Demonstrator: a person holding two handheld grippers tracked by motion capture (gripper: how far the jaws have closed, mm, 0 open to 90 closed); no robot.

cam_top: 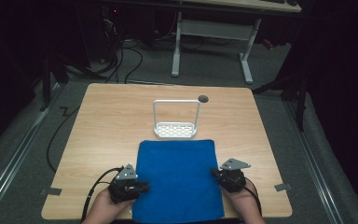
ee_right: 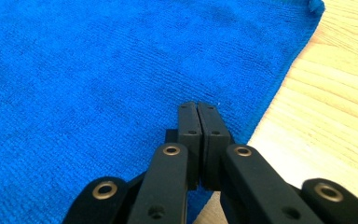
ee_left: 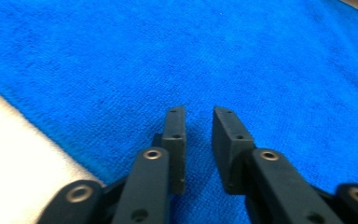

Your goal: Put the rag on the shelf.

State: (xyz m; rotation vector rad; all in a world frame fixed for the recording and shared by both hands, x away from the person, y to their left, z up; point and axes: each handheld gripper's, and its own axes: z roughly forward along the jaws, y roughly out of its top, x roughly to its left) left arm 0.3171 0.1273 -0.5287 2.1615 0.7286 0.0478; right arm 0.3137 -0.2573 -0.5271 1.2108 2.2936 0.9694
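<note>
On your wooden table (cam_top: 102, 121) the blue cloth (cam_top: 177, 177) lies flat at the near edge, your left gripper (cam_top: 142, 187) slightly spread over its left side and your right gripper (cam_top: 213, 172) pressed together at its right edge, seemingly poised to fold it.

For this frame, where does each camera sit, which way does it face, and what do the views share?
High view: above the person's side, facing forward and down on the table; hands, left gripper and right gripper enter from below.
Left gripper view: on that gripper, looking along parted jaws over the cloth.
Right gripper view: looking along closed jaws at the cloth's edge.
Shared: the blue cloth and the wooden table.
</note>
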